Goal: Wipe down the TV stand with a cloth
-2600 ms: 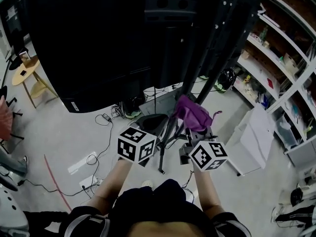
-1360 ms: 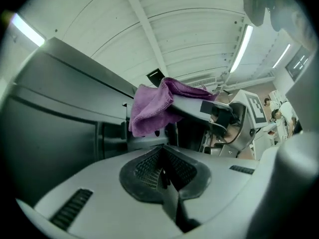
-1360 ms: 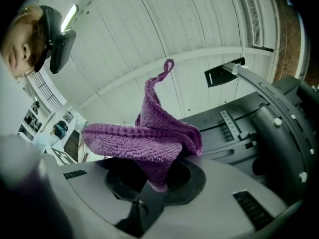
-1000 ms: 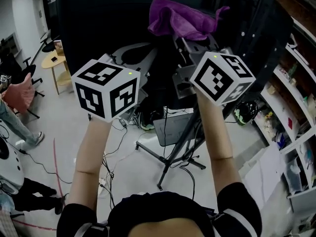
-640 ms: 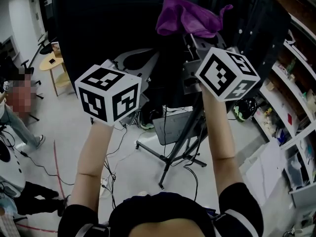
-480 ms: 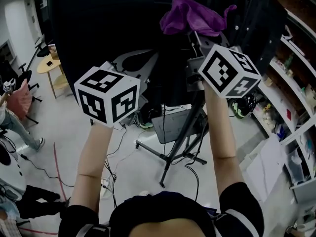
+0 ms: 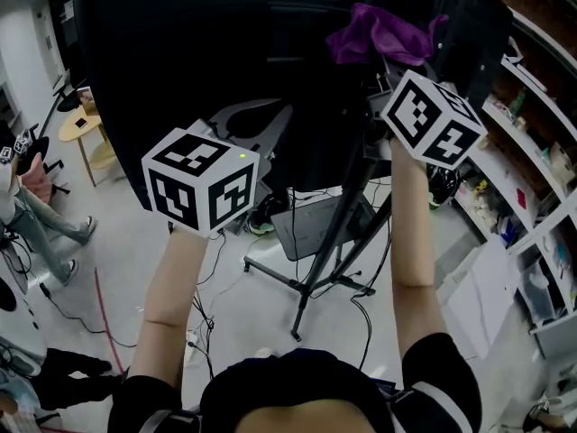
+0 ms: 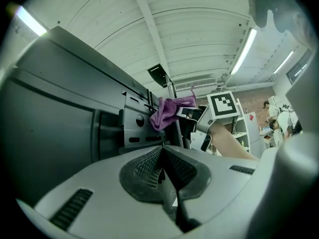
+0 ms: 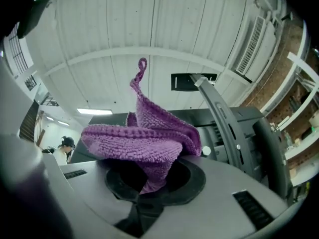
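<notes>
The right gripper (image 9: pixel 149 182) clamps the purple cloth (image 9: pixel 144 143), raised against the black TV stand upright (image 7: pixel 347 215). The left gripper (image 8: pixel 162 166), its jaws pressed together and empty, hovers left of that upright.

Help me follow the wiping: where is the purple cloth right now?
The purple cloth is clamped in the right gripper, held high at the head view's upper right, in front of the TV's dark back.

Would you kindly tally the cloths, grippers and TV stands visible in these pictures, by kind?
Purple cloth: 1
Grippers, the left gripper and the right gripper: 2
TV stand: 1
Total: 4
</notes>
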A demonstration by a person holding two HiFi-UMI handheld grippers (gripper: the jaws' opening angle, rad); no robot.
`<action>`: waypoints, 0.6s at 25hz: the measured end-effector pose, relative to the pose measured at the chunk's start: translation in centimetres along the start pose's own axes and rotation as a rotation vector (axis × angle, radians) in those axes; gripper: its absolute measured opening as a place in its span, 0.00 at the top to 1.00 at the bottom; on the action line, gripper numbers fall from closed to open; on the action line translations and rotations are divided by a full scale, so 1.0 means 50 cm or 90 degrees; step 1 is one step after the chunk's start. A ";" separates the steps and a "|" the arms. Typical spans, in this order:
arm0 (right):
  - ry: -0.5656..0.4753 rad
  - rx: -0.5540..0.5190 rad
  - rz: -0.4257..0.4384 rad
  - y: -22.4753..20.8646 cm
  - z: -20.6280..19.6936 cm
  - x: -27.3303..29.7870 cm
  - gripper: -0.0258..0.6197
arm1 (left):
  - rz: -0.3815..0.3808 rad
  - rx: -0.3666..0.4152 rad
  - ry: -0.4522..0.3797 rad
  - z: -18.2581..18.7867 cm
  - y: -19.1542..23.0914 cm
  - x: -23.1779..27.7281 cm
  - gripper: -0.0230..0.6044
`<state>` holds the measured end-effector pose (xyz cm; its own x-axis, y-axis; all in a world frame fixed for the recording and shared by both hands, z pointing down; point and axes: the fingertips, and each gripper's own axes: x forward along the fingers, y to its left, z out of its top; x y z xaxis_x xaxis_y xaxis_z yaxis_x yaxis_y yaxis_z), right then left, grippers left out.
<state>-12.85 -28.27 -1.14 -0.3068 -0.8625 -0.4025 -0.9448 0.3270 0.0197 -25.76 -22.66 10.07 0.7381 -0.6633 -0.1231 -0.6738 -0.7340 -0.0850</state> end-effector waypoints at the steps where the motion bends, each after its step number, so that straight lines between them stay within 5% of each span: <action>1: 0.000 -0.011 -0.013 -0.007 0.002 -0.002 0.86 | -0.001 0.001 0.001 -0.002 -0.001 0.000 0.95; 10: -0.022 -0.046 -0.082 -0.058 0.027 -0.031 0.86 | -0.003 -0.002 0.004 -0.013 0.003 -0.005 0.95; 15: -0.039 0.007 0.008 0.012 0.026 -0.057 0.86 | 0.000 -0.009 0.006 -0.025 0.009 -0.009 0.95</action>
<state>-12.41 -25.10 -1.15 -0.3103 -0.8330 -0.4580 -0.9397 0.3416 0.0153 -26.36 -22.85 11.31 0.7383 -0.6647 -0.1143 -0.6734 -0.7358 -0.0711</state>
